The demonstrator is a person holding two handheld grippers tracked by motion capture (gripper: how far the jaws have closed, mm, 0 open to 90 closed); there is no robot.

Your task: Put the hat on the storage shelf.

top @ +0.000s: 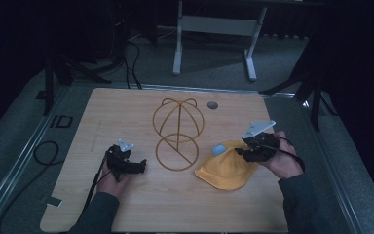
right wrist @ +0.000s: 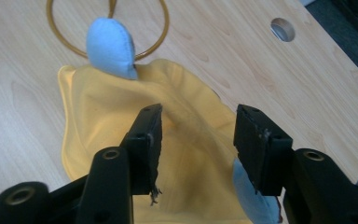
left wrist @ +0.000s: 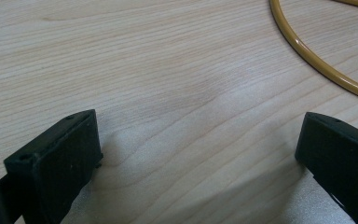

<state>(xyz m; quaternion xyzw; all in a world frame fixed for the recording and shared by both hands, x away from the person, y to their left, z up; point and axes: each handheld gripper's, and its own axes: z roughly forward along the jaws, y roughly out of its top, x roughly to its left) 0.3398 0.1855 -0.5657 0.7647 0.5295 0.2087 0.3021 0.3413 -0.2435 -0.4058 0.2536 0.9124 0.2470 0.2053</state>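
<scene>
My right gripper has its fingers released, straddling the yellow hat. My left gripper sits spread and empty on the table, wire stand at its 2 o'clock.

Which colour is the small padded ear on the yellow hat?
Light blue. The ear on the yellow hat shows best in the right gripper view.

A pale wood-grain table with a round grommet hole at 1 o'clock is seen. At its centre a golden wire hat frame is laid; at 4 o'clock, touching it, a yellow cloth hat with a light blue ear is spread.
</scene>
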